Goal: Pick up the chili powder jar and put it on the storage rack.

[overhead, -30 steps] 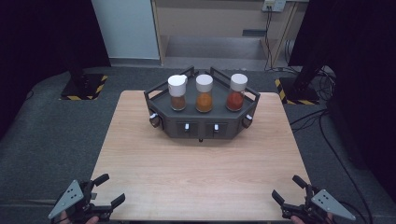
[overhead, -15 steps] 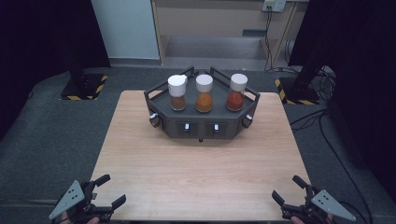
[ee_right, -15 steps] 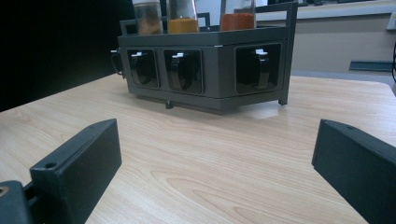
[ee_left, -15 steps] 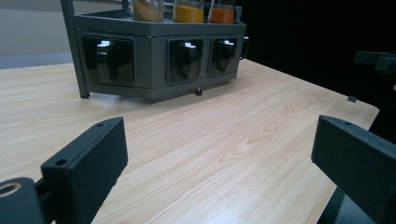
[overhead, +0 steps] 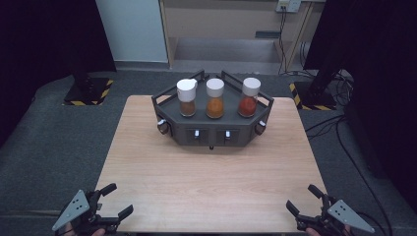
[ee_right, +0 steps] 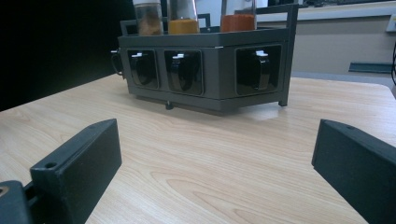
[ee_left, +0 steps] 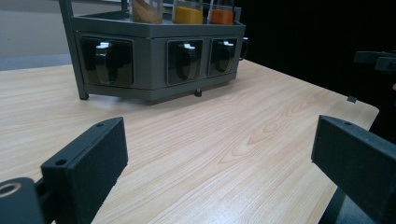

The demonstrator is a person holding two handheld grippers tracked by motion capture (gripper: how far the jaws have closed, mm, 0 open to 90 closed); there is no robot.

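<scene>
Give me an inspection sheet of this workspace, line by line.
Surface: wooden table, bare in front of the rack.
Job's things: dark rack at the far middle; three white-capped jars upright on it, brown jar, orange jar, red jar; knobs along its front faces.
Clutter: nothing seen.
Grippers: left gripper and right gripper at the near corners, both open, holding nothing, apart from the rack.
Cables: cables on the floor at right, off the table.
Surroundings: grey carpet, striped floor markers, pale wall unit behind.
</scene>
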